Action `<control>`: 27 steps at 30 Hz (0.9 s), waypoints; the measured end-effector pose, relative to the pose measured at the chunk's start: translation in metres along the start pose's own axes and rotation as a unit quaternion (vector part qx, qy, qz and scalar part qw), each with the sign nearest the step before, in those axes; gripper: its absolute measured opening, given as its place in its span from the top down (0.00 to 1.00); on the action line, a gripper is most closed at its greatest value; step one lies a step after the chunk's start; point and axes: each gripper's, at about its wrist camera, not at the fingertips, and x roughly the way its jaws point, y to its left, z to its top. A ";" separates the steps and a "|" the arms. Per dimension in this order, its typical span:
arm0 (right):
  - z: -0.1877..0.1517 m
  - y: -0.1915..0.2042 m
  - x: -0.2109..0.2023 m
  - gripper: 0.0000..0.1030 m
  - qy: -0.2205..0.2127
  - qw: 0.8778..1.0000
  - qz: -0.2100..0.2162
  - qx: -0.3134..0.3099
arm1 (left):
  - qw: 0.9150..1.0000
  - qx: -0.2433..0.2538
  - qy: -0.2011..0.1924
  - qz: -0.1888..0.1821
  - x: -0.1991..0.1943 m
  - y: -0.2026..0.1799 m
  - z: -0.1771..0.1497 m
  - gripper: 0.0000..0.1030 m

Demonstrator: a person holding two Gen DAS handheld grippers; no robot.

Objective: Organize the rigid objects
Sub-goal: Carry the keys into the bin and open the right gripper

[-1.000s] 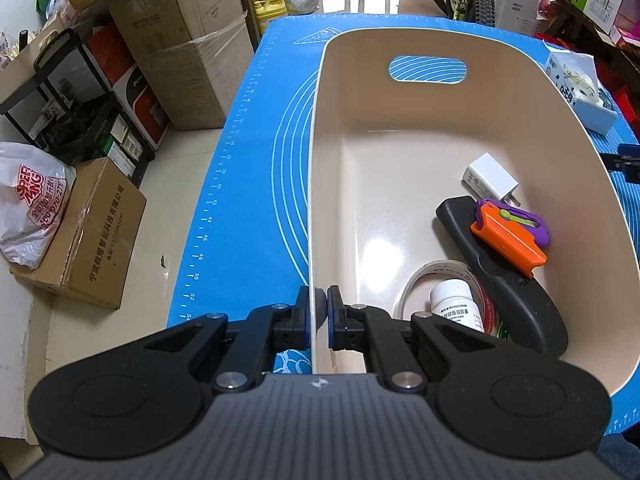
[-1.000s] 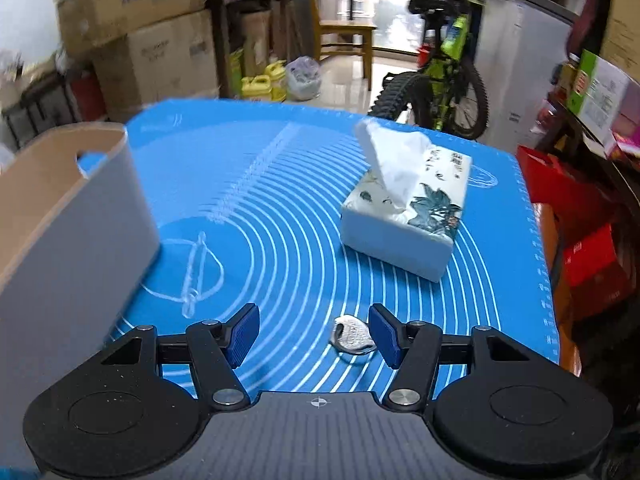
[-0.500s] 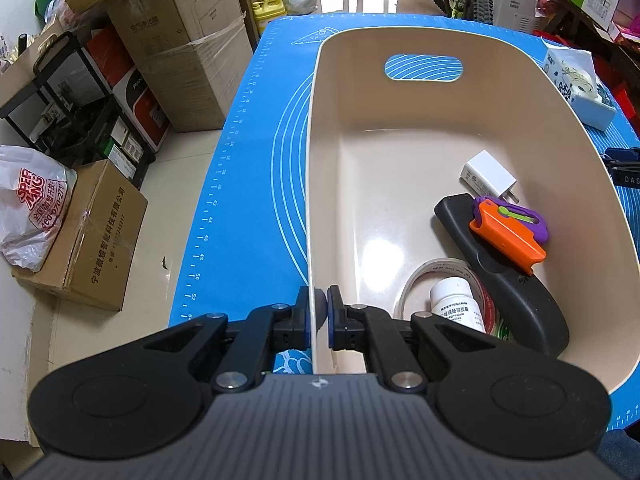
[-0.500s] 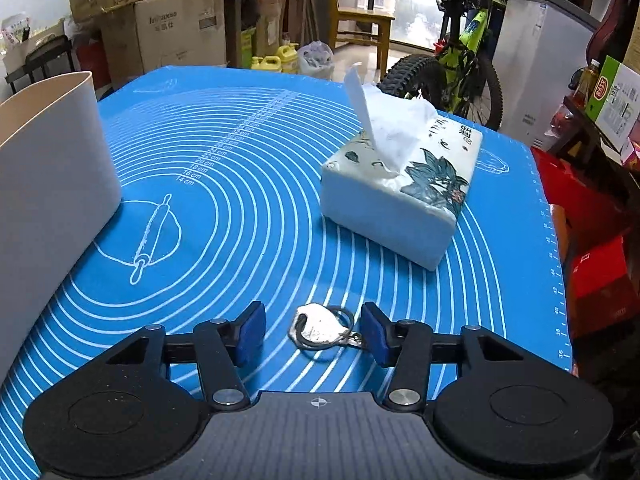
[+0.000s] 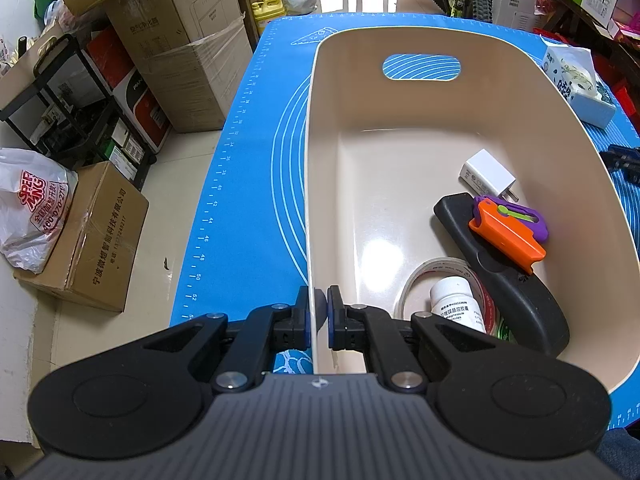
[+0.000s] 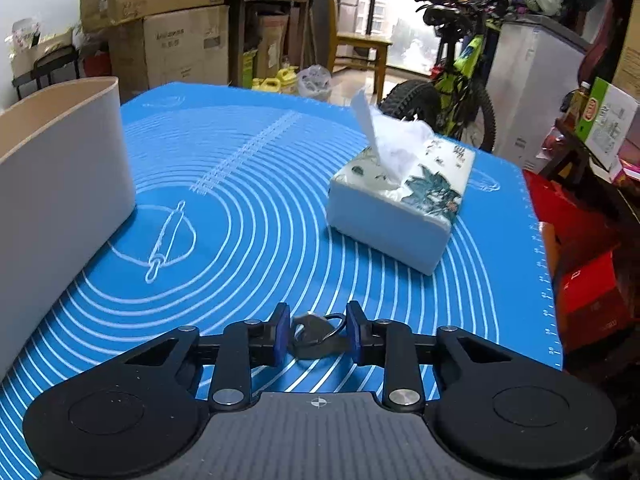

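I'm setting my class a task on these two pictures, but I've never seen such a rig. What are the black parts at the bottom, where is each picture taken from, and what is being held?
No robot: a person holds two hand grippers, each with a forward camera. The left gripper clamps the wall of a beige bin holding a charger, an orange and purple toy, a pill bottle, a tape roll and a black handle. The right gripper closes around a key ring on the blue mat, near a tissue pack.
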 end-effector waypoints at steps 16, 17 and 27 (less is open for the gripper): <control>0.006 0.006 -0.023 0.89 -0.029 0.999 -0.014 0.009 | 1.000 0.001 0.001 0.000 -0.001 0.000 0.001 0.92; 0.008 0.006 -0.028 0.89 -0.035 0.999 -0.012 0.011 | 1.000 0.001 0.001 0.000 -0.001 0.001 0.001 0.92; 0.047 0.039 -0.099 0.89 -0.106 0.994 0.035 -0.003 | 1.000 0.002 0.001 0.000 -0.001 0.000 0.001 0.92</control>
